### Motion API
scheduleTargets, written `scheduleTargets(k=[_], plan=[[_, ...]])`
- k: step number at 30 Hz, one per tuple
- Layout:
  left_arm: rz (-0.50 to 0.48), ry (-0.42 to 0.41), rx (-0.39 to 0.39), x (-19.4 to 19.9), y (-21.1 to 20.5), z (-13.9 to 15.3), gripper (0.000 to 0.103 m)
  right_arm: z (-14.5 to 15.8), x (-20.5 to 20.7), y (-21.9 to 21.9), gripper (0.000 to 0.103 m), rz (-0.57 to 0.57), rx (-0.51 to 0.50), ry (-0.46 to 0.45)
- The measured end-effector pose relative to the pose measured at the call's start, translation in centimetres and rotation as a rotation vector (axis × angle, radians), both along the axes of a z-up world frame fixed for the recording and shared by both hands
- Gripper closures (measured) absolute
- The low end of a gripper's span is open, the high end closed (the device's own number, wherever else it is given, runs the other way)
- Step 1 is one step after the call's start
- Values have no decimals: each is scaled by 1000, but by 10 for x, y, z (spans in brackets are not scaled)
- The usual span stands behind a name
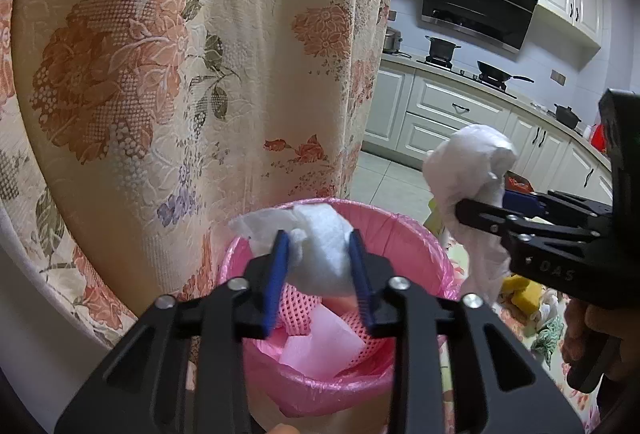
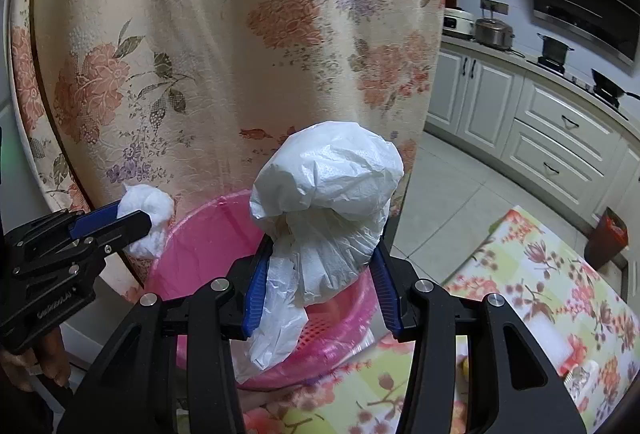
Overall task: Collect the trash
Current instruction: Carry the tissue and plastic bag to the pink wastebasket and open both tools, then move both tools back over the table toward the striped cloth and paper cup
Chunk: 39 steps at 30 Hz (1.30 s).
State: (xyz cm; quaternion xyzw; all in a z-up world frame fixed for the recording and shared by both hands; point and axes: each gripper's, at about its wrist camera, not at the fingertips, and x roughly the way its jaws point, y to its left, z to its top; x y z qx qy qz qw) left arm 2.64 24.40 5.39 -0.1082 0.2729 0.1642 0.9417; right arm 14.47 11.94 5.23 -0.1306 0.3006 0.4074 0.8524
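Your pink bin (image 1: 404, 234), lined w/ a pink plastic bag, sits right below both tongs. Inside it: pink mesh netting (image 1: 304, 314) and a pale pink sheet (image 1: 320, 346) lying on top of the netting.

Left tongs (image 1: 320, 266) are pinching a white tissue wad (image 1: 320, 254) btwn the blue pads, held over the bin's opening. In the right wrist view that same wad (image 2: 148, 222) hangs at the bin's far-left rim (image 2: 192, 210). It's fluffy, crumpled, w/ a flat flap sticking out to the left.

Right tongs (image 2: 320, 290) are pinching a white plastic-wrapped bundle (image 2: 328, 194): rounded, puffy top, gathered neck where the pads squeeze it, loose crinkly tail drooping below toward the bin. In the left wrist view the bundle (image 1: 468, 174) hangs just right of the bin, above rim level.

Behind the bin: a cream floral curtain (image 1: 180, 74) w/ orange blooms. A counter w/ a floral cloth (image 2: 540, 294) lies to the right, next to the bin. Beyond: pale tiled floor (image 2: 460, 202), white kitchen cabinets (image 2: 560, 138), black range hood (image 1: 476, 2), pots on the stove (image 1: 440, 50).
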Motion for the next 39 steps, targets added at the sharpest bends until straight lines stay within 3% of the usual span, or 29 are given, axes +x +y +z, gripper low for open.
scheduleTargets(k=[1, 2, 3, 4, 6, 19, 39], plan=[[0, 0, 2, 1, 0, 0, 64, -1, 1, 3, 57, 3, 0, 3], [5, -1, 5, 0, 1, 1, 51, -1, 3, 5, 55, 7, -1, 7], [9, -3, 4, 1, 0, 1, 45, -2, 3, 5, 53, 9, -2, 9], [10, -3, 3, 1, 1, 1, 43, -3, 3, 6, 47, 7, -4, 6], [11, -1, 4, 2, 1, 1, 43, -5, 4, 6, 41, 1, -7, 1], [2, 3, 5, 5, -8, 4, 43, -1, 12, -25, 40, -55, 12, 6], [-129, -8, 29, 23, -82, 16, 43, -6, 8, -185, 36, -322, 39, 9]])
